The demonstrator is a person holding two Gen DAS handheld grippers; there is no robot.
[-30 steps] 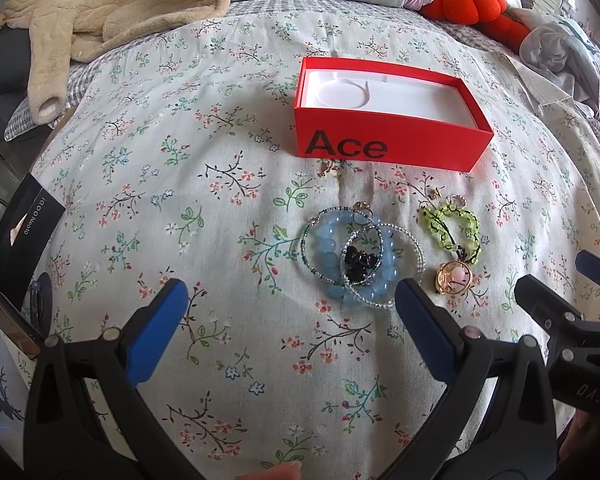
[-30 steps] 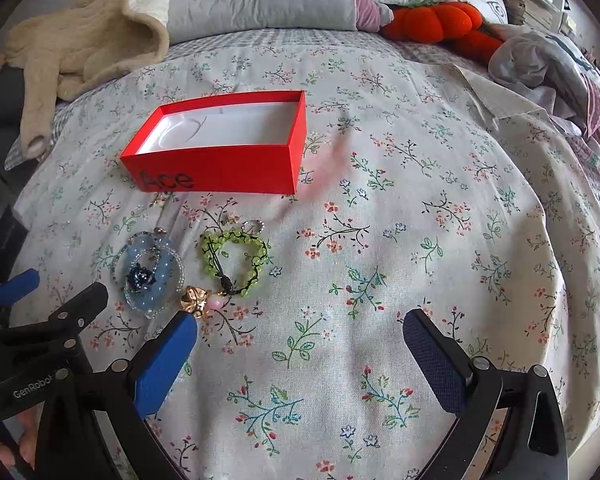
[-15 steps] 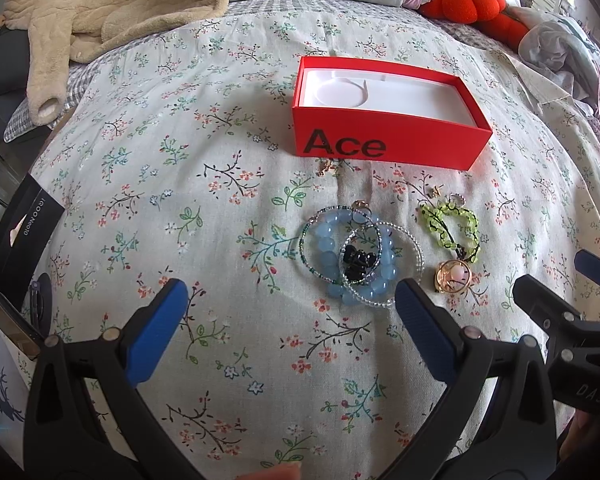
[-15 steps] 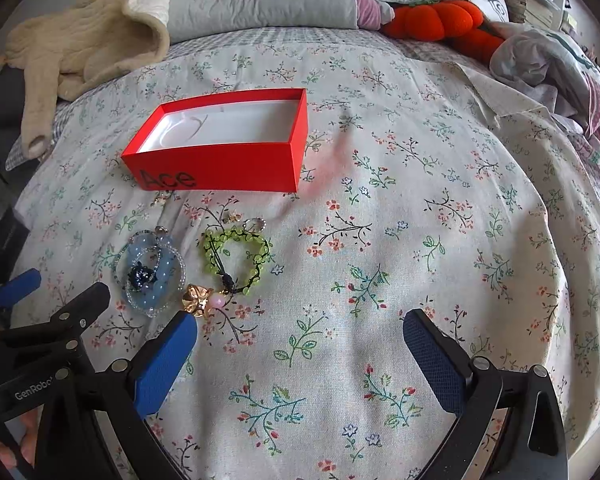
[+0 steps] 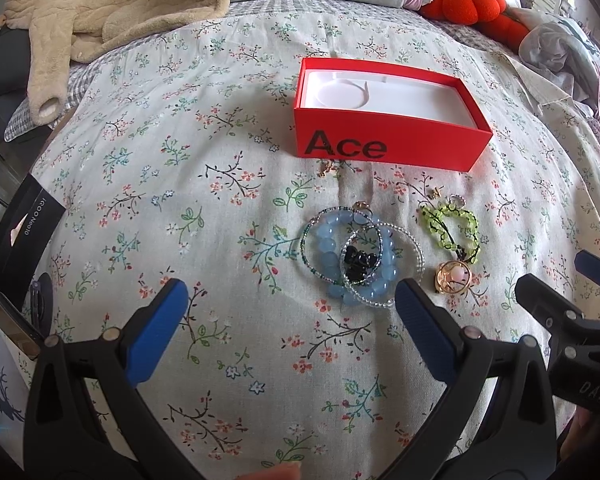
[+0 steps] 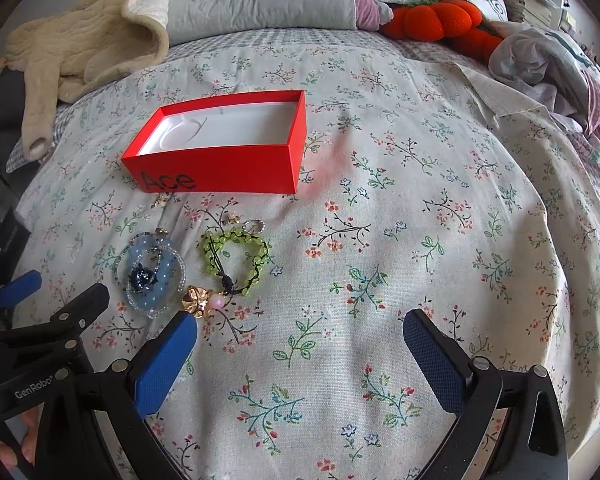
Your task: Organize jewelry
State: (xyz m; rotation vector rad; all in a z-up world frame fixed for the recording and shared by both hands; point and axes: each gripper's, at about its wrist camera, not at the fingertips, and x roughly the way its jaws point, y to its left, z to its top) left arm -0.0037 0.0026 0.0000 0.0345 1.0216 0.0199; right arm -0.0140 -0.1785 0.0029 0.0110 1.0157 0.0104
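Flowery bedspread (image 5: 228, 184) looks the same as before; red box (image 5: 384, 120) and bracelets (image 5: 356, 256) unmoved, both grippers (image 5: 288, 308) (image 6: 300, 340) wide open.

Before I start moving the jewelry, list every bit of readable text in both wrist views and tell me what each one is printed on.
"Ace": black letters on the front wall of the red box.
"iQOO Neo10": small white print, sideways, on the black box at the left edge; partly blurred.
"GenRobot": on the left gripper body, last letter cut off.
"DAS": on the right gripper body, cut off.

Red box (image 5: 388, 148) reads "Ace"; left gripper (image 6: 32, 390) reads "GenRobot".
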